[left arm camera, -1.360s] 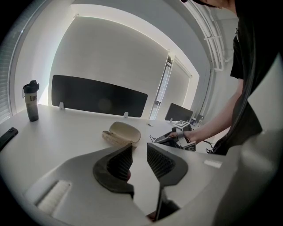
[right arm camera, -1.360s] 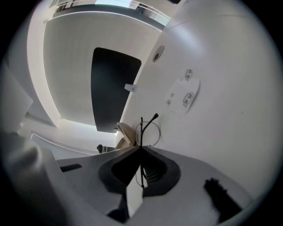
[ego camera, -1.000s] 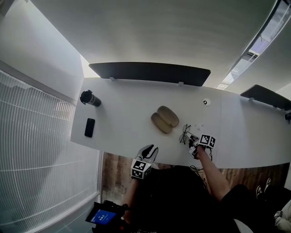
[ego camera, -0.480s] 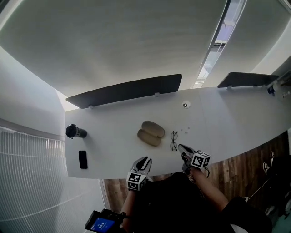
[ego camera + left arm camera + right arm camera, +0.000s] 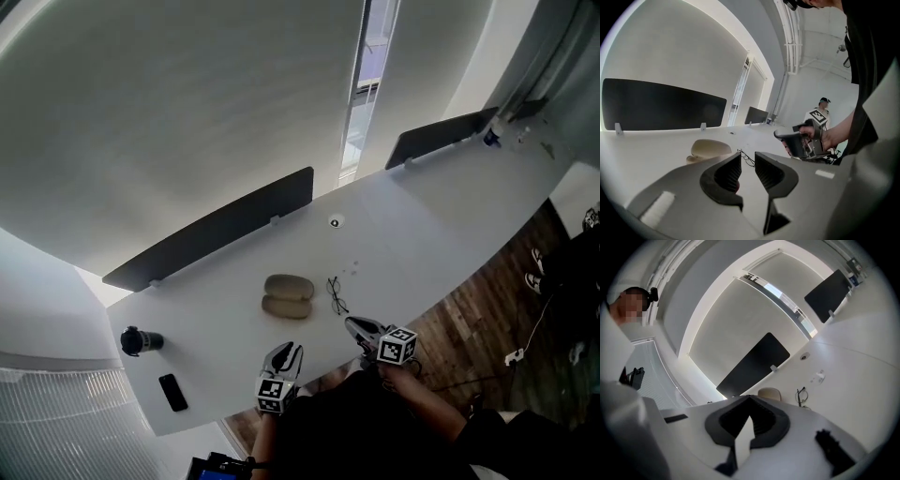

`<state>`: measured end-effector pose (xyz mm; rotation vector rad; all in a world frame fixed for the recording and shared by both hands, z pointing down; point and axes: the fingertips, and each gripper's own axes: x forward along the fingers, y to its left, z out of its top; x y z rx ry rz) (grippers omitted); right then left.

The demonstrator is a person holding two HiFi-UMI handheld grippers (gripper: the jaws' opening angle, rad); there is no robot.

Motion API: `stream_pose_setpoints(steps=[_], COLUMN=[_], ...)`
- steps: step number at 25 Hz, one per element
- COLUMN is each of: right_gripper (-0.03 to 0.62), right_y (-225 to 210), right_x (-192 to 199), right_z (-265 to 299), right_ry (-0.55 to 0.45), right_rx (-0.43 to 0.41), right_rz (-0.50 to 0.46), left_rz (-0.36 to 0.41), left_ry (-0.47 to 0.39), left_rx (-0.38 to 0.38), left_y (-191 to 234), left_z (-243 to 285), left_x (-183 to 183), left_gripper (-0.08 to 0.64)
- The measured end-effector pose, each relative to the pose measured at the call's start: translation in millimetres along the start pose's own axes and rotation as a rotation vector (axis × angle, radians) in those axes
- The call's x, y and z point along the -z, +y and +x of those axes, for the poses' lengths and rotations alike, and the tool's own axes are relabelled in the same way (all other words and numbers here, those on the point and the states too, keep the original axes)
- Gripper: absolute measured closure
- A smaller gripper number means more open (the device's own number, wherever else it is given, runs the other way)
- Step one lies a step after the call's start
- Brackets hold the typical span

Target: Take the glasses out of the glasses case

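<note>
The tan glasses case (image 5: 288, 295) lies open on the white table (image 5: 422, 244), its two halves side by side. The black-rimmed glasses (image 5: 336, 294) lie on the table just right of it, free of both grippers. My right gripper (image 5: 352, 324) hovers over the near table edge, short of the glasses, shut with nothing in it. In the right gripper view the jaws (image 5: 750, 402) meet, with the case (image 5: 769, 393) and glasses (image 5: 802, 397) beyond. My left gripper (image 5: 287, 351) is at the near edge, below the case. Its jaws (image 5: 747, 166) have just been closing slightly and stand open on nothing.
A black tumbler (image 5: 136, 340) and a black phone (image 5: 172, 392) lie at the table's left end. A dark divider panel (image 5: 216, 234) lines the far edge, and a second one (image 5: 441, 136) stands further right. A small round fitting (image 5: 336, 222) sits behind the glasses. Wood floor shows at right.
The right gripper let go of the glasses, shut, and drew back up toward the near edge. The glasses now lie on the table. The head view has swung, and the left gripper stayed put.
</note>
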<state>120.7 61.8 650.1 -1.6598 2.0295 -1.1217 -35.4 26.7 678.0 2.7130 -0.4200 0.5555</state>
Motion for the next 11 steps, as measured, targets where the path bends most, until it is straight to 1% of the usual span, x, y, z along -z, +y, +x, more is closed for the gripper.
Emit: stream_pose_setpoints(steps=[5,7,11], right_gripper=[0.586,0.586,0.586], right_y=[10,13,24], right_x=[5,10,24], right_z=[-31,-41,-55], right_ry=[-0.093,-0.118,-0.125], right_rx=[0.080,0.101,0.117], right_rz=[-0.011,-0.009,-0.021], left_rz=[0.040,0.043,0.054], left_ry=[0.019,0.022,0.033], left_rx=[0.103,0.124,0.142], left_y=[-14,-17,-24], left_z=[-2,-3,-8], left_x=[8,11,17], left_gripper=[0.462,0.462,0.463])
